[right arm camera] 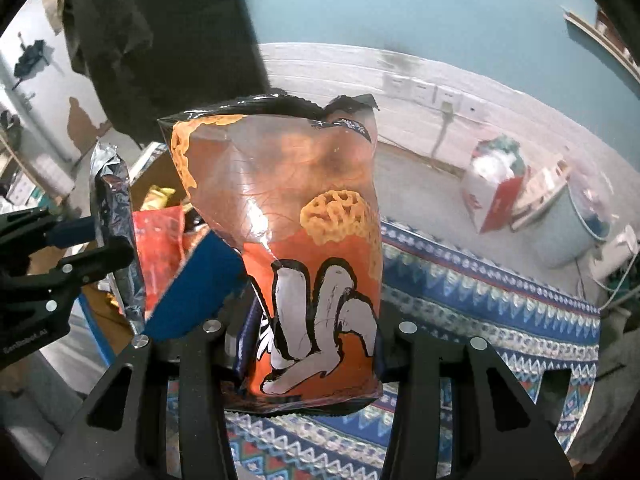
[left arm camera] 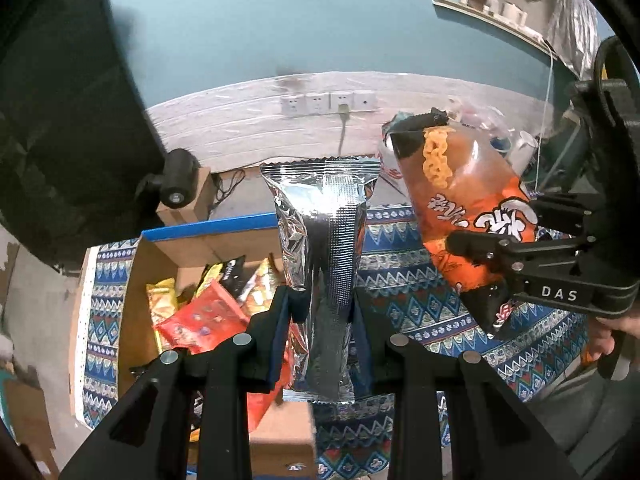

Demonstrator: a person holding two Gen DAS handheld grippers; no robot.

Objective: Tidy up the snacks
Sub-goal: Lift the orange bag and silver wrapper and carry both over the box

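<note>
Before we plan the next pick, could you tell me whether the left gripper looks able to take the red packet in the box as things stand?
Probably not yet: the left gripper is shut on a silver bag, so the red packet must wait.

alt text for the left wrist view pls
The left gripper holds a silver snack packet upright above a cardboard box of snacks. At right, the right gripper holds an orange snack bag over a patterned cloth.
</note>
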